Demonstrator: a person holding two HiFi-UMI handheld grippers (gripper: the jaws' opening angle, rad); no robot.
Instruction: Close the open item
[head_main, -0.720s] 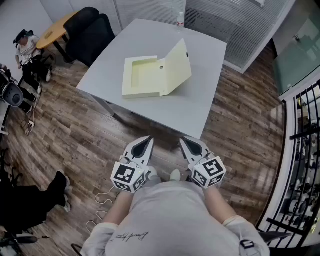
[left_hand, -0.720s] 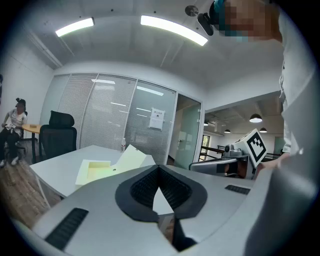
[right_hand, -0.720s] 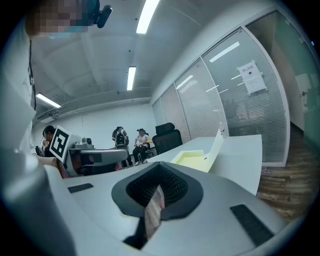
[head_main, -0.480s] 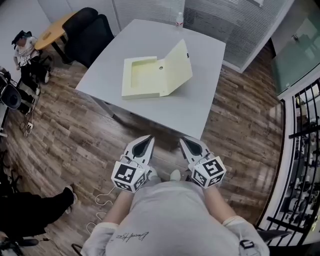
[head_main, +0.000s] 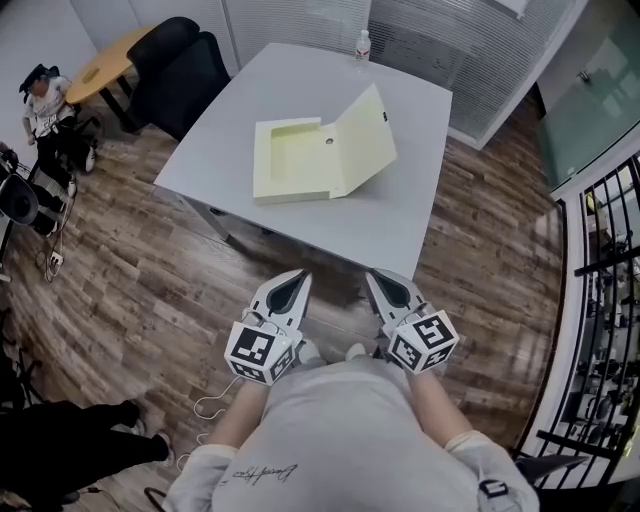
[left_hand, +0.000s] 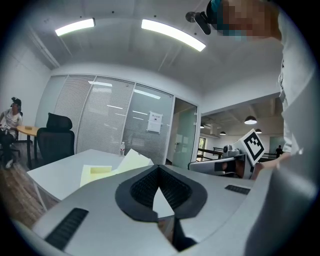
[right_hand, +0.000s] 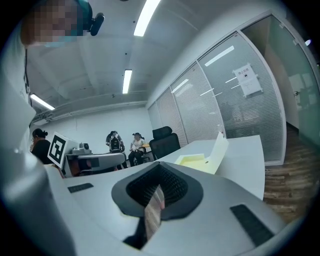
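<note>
A pale yellow box file lies open on the white table, its lid standing up at the right side. It also shows far ahead as the box file in the left gripper view and the box file in the right gripper view. My left gripper and right gripper are held side by side close to my body, short of the table's near corner and well away from the file. Both have their jaws meeting at the tips, with nothing between them.
A water bottle stands at the table's far edge. Black office chairs and a round wooden table are at the far left, with seated people nearby. A person's dark legs are at the lower left. A black railing runs along the right.
The view has shifted slightly, so the table and file sit a little to the right. The person's legs at the lower left have moved back. Both grippers stay held near my body.
</note>
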